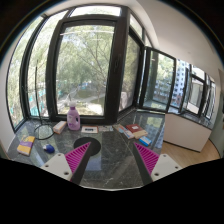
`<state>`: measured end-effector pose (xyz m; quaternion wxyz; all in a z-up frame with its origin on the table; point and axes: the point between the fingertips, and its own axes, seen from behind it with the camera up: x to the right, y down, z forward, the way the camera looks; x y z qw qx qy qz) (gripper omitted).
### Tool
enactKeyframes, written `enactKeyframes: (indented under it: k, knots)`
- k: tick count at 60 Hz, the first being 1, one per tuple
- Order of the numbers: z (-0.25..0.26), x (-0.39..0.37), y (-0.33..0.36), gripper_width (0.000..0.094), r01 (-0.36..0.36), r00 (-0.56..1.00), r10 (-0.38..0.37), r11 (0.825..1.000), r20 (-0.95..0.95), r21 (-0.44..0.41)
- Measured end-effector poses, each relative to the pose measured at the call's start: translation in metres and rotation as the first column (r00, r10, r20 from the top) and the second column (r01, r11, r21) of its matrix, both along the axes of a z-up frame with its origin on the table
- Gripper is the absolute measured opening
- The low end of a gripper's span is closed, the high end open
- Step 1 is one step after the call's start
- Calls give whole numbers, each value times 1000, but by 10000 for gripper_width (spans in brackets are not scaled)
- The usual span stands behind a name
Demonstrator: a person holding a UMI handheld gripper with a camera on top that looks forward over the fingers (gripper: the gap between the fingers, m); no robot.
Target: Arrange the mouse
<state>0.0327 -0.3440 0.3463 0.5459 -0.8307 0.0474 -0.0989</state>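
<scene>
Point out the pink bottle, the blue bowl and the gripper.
pink bottle (72,117), gripper view, on its body, on the table beyond the fingers.
blue bowl (26,148), gripper view, on its rim, near the table's edge.
gripper (113,158), gripper view, midway between the open fingertips, nothing between them.

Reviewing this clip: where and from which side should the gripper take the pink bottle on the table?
Probably the pink bottle by its wide body, below the narrower top, coming in level from the near side: it stands upright beyond the fingers, with the window close behind it. The gripper is open and holds nothing.
</scene>
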Motion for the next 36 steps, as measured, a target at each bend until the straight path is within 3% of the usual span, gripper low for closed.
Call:
enactKeyframes:
  k: [8, 20, 27, 36]
  knots:
    - [-27, -4, 1, 844, -2, 1000, 1, 999, -14, -52]
    - [-122, -28, 1, 837, -33, 999, 27, 983, -36, -181]
    - [-188, -66, -5, 838, -89, 995, 73, 955, -65, -284]
    - [-261, -142, -1, 846, -201, 978, 163, 901, -128, -384]
